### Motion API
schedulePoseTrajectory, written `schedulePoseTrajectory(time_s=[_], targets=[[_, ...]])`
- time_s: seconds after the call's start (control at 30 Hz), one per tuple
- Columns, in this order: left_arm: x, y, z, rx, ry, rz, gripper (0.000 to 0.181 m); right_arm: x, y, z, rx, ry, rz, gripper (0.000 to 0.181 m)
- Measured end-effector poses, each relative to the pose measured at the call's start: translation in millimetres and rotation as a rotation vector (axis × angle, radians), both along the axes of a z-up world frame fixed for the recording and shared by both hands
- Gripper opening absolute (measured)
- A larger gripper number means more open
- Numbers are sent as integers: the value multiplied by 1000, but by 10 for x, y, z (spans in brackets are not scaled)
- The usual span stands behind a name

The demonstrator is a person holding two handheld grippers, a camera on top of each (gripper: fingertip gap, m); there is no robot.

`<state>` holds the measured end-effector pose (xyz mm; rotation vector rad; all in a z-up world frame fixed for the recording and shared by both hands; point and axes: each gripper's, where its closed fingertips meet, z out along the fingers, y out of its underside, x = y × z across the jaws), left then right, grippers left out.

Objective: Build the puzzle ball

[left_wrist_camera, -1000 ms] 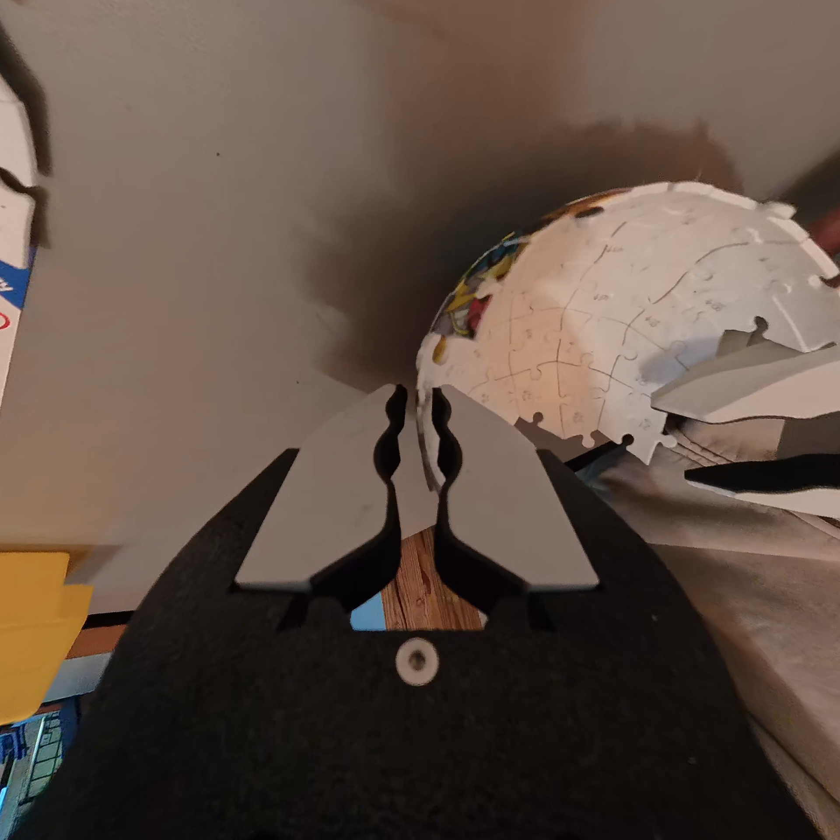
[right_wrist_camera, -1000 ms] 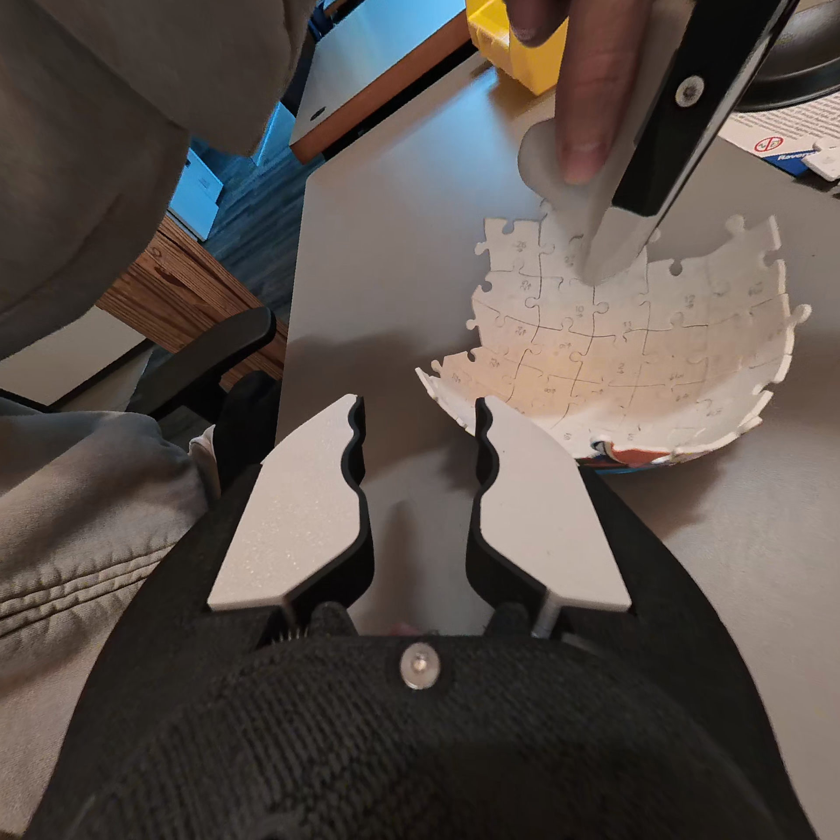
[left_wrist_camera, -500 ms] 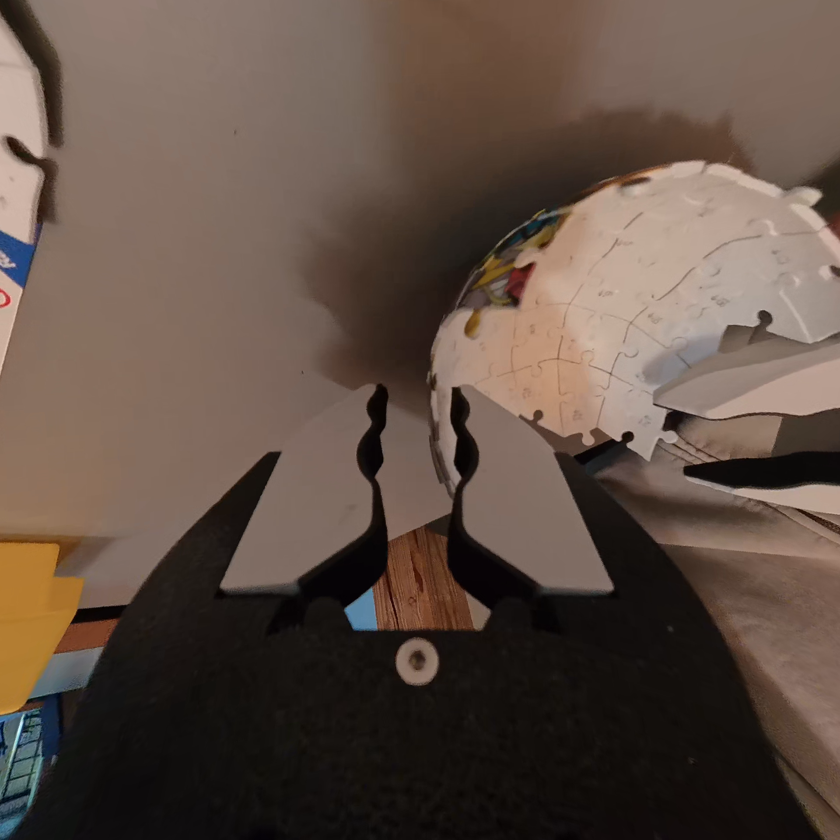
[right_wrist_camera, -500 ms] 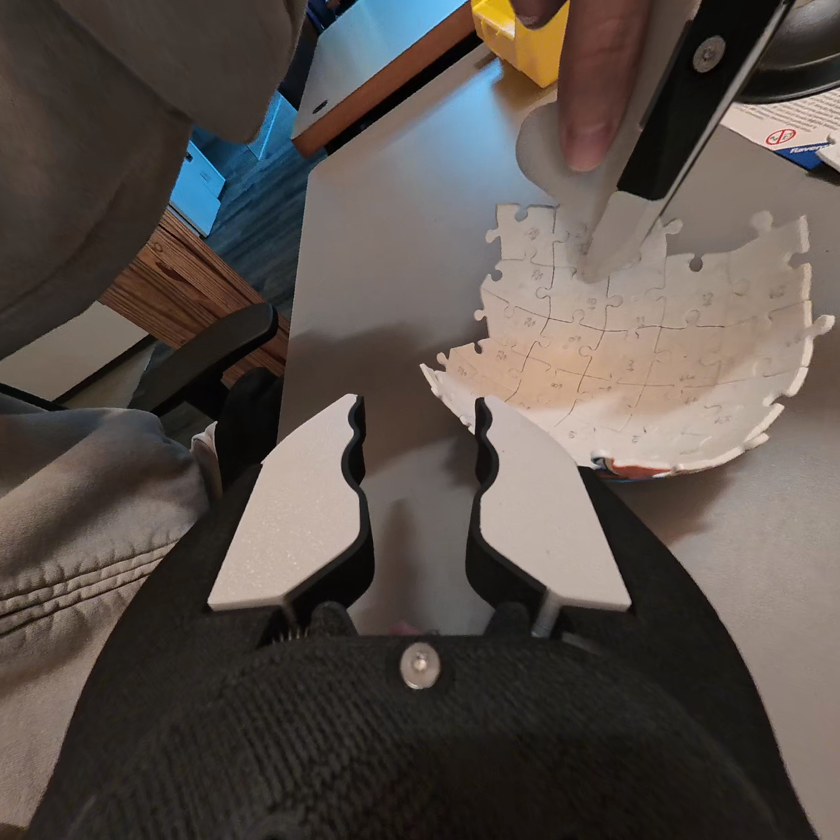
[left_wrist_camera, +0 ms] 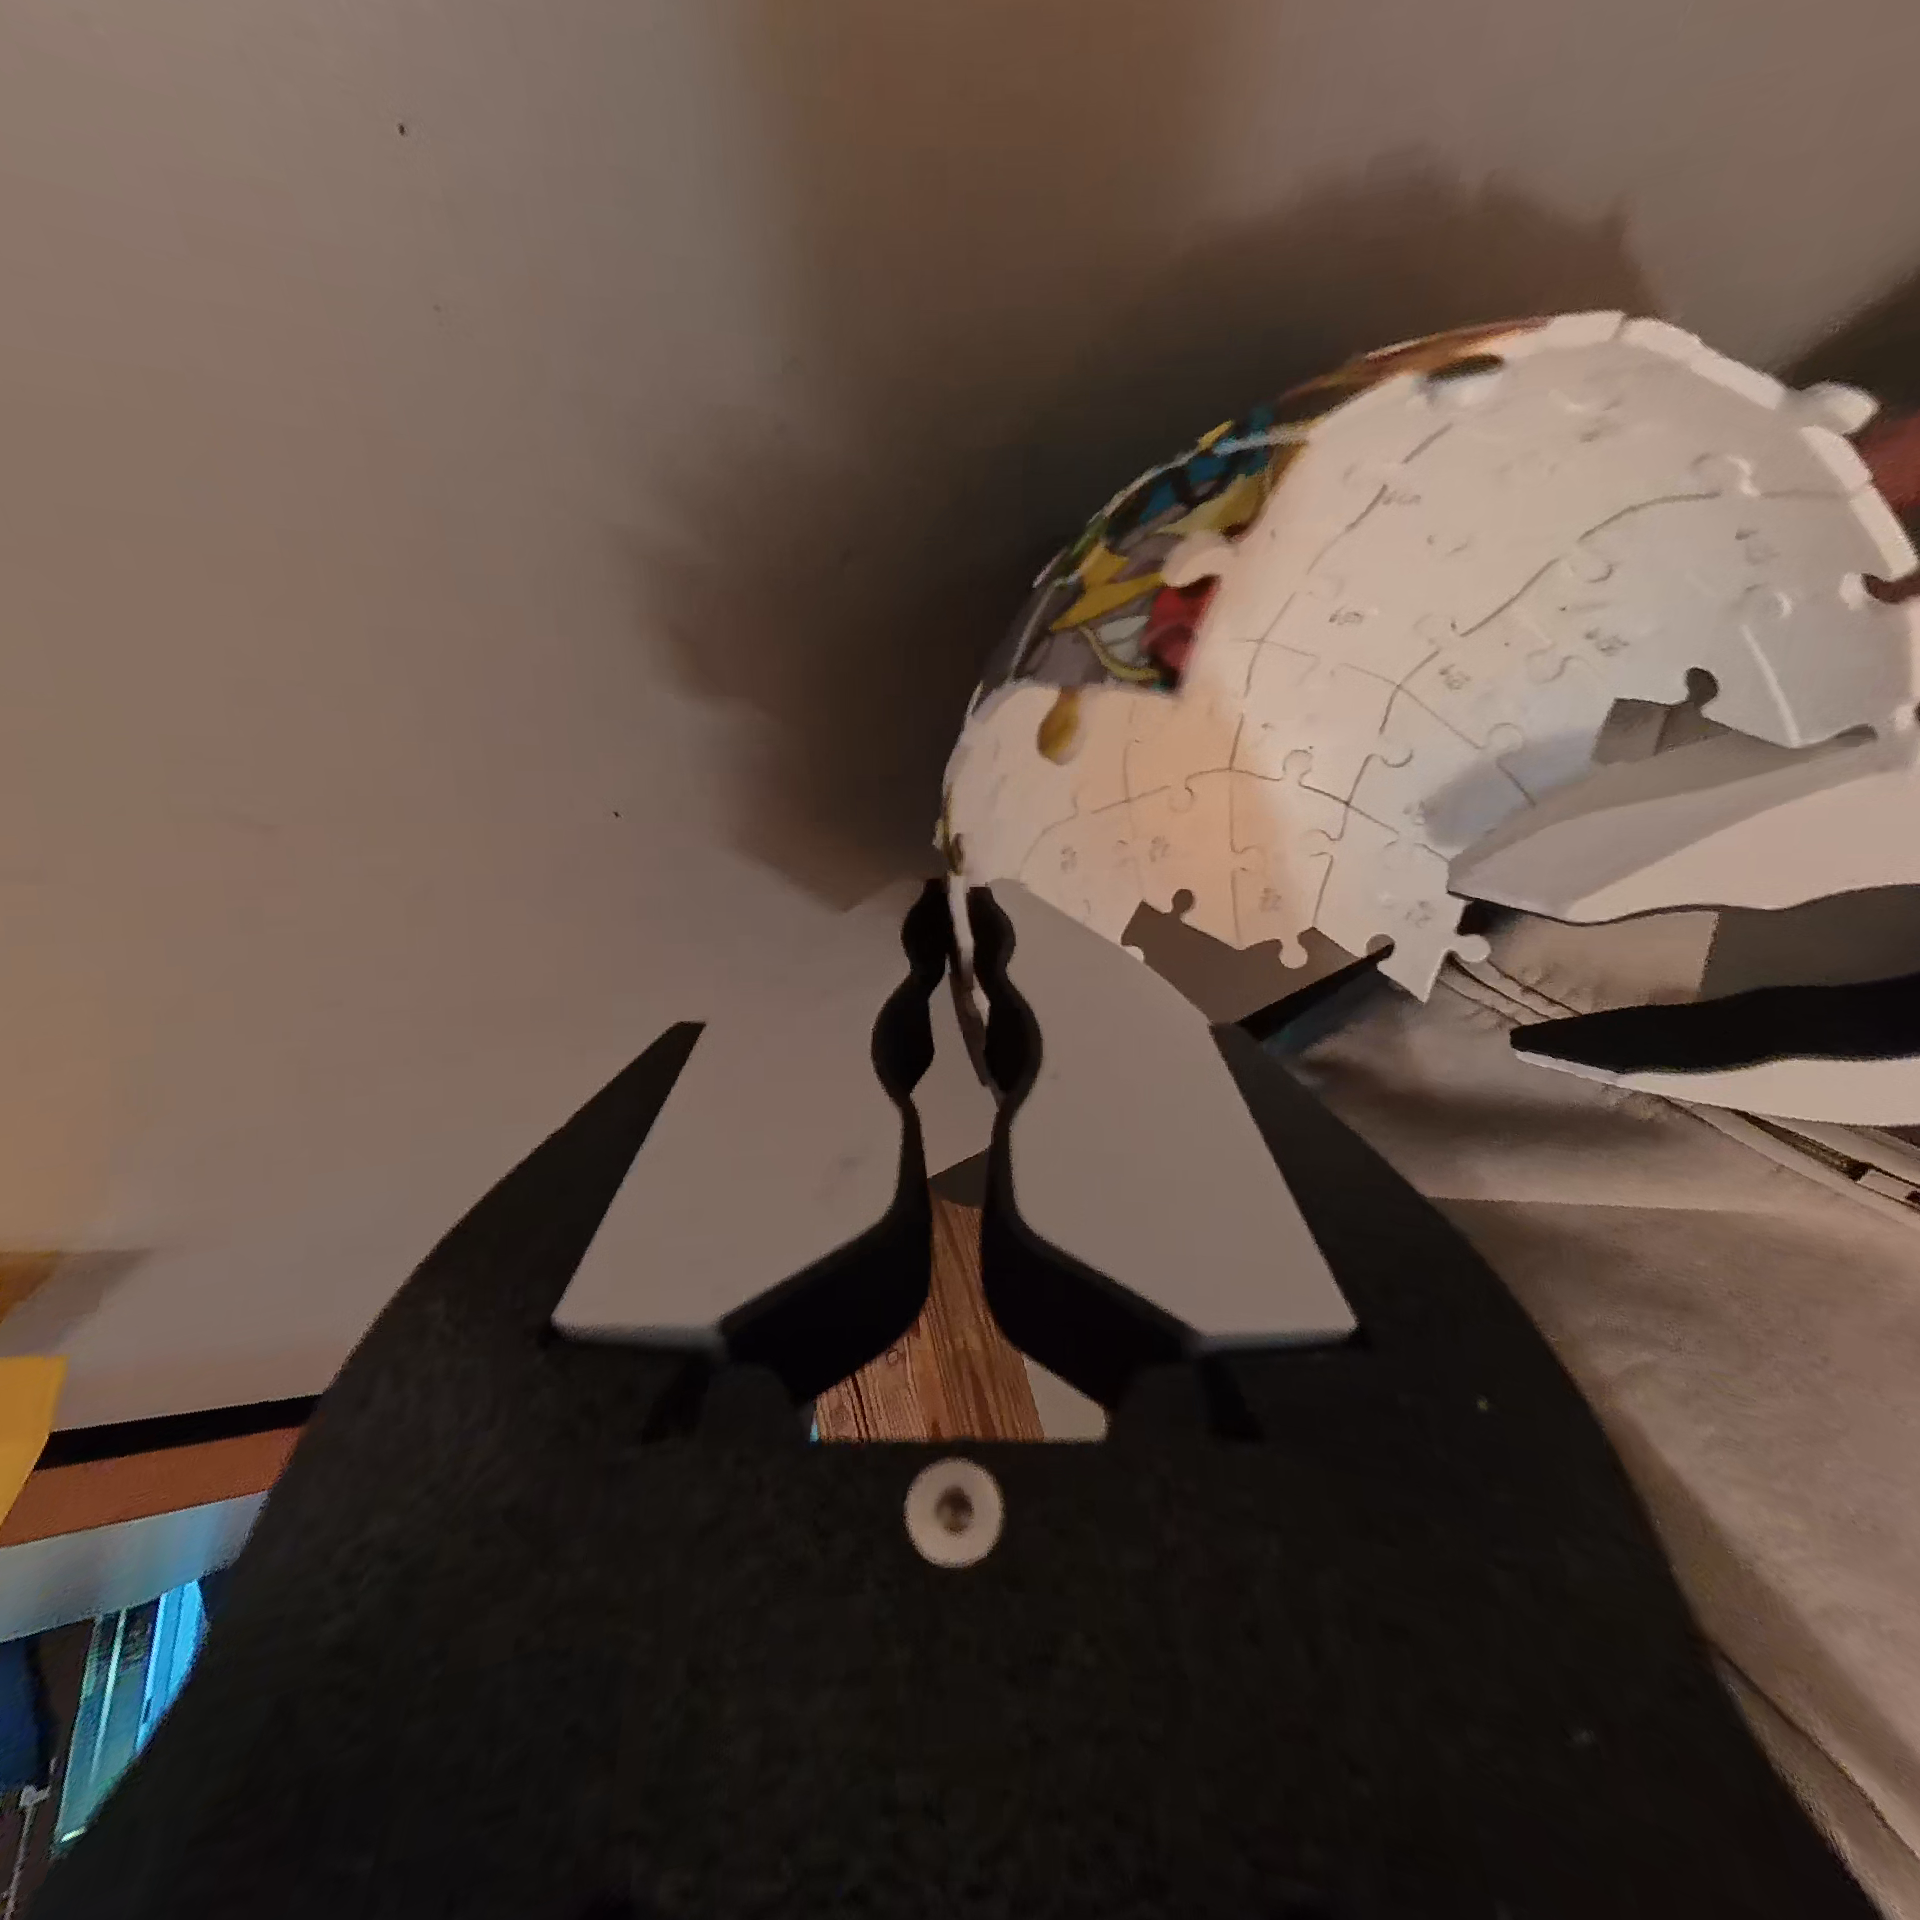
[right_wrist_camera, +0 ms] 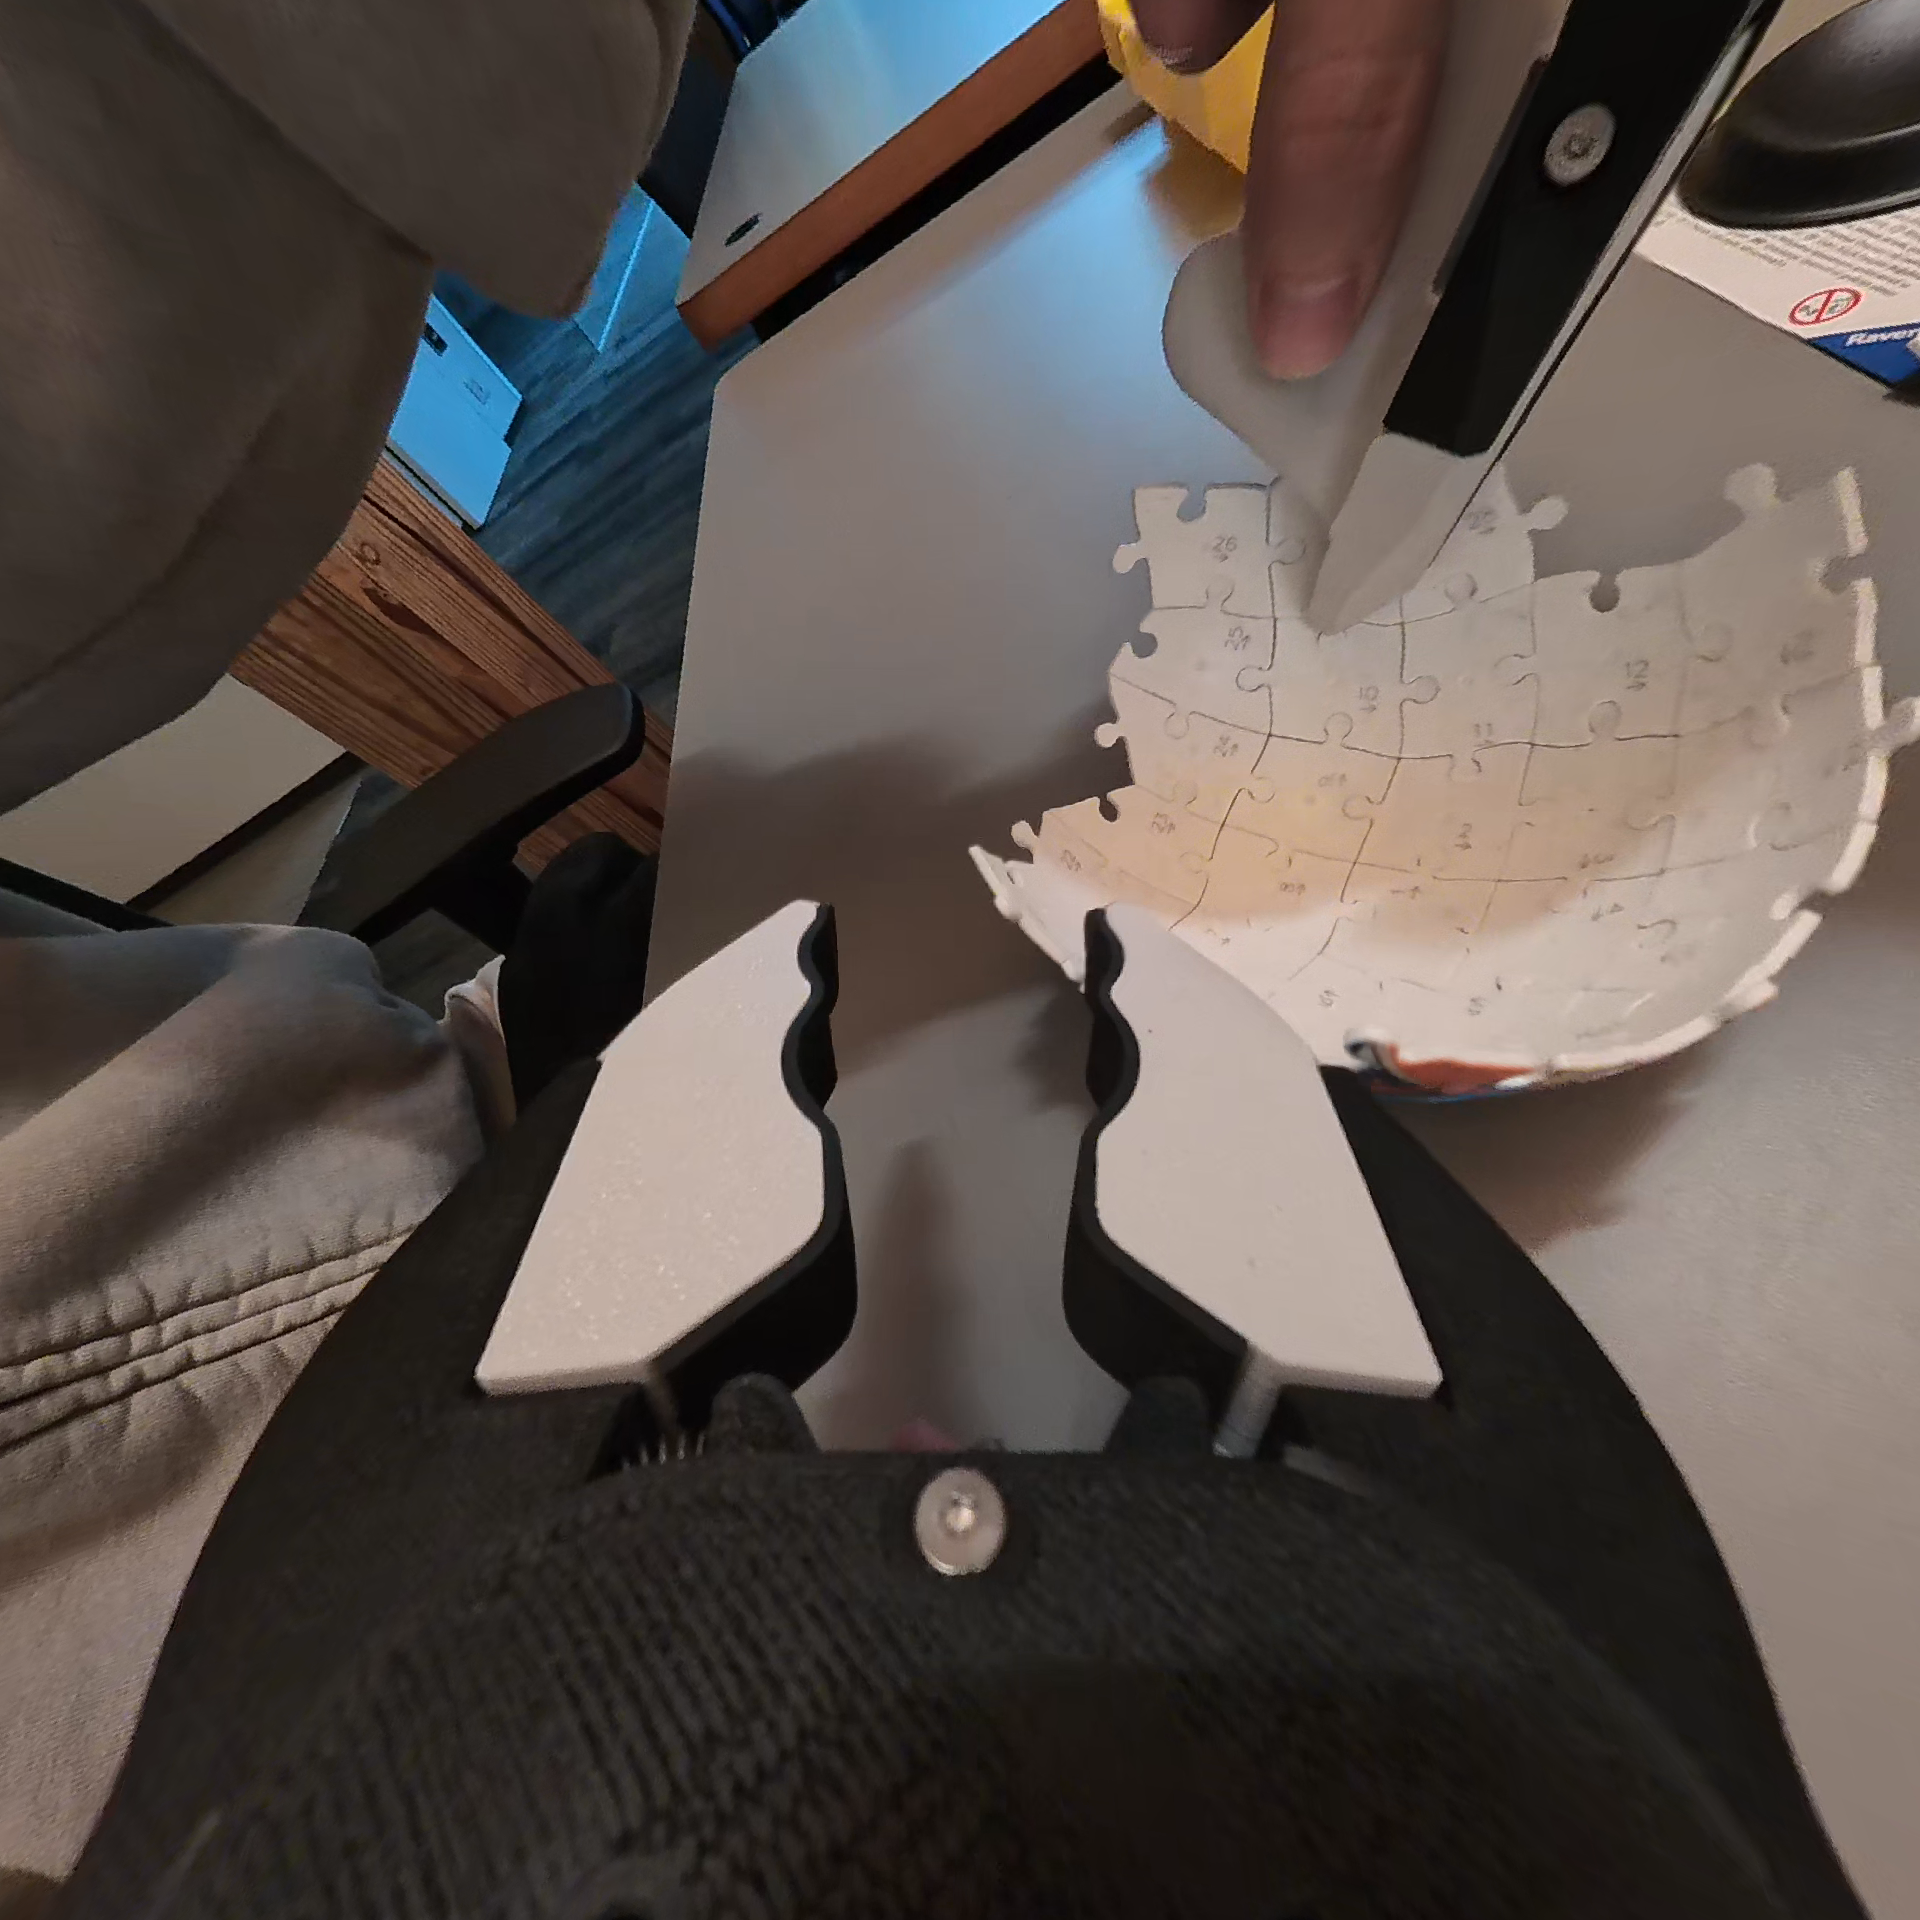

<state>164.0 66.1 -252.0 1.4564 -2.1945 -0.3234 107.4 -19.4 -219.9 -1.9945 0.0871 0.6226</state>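
The partly built puzzle ball [right_wrist_camera: 1507, 810] is a white half shell lying hollow side up on the grey table [right_wrist_camera: 883, 582]; its printed outer side shows in the left wrist view [left_wrist_camera: 1403, 665]. My left gripper [left_wrist_camera: 961, 925] is shut on the shell's rim, with a thin white edge between its fingers. It also shows in the right wrist view [right_wrist_camera: 1351, 582] at the shell's far rim, with a person's finger [right_wrist_camera: 1320, 208] on it. My right gripper [right_wrist_camera: 956, 925] is open and empty, its right fingertip close to the shell's near rim. It shows at the right of the left wrist view [left_wrist_camera: 1486, 956].
A yellow bin [right_wrist_camera: 1195, 114], a printed box [right_wrist_camera: 1818, 291] and a black object [right_wrist_camera: 1829, 135] stand at the table's far side. The table's left edge drops to a chair armrest [right_wrist_camera: 488, 790] and the person's grey clothing [right_wrist_camera: 208, 1143].
My left gripper opened a little half a second ago and has closed again on the shell's rim. The shell has shifted slightly to the right. The right gripper stays open.
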Motion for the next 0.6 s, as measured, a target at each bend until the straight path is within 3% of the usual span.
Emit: schedulePoseTrajectory(time_s=[0.2,0.27,0.37,0.6], targets=[[24,20,6,0,-17,0,5,1,-1,6,2,4,0,47],[27,40,-8,3,-23,-4,18,7,-8,8,3,4,-2,49],[21,44,-19,-16,-29,3,15,-13,-41,29,4,17,14,51],[29,58,-11,-39,-61,-7,12,-155,-397,246,27,39,139,53]])
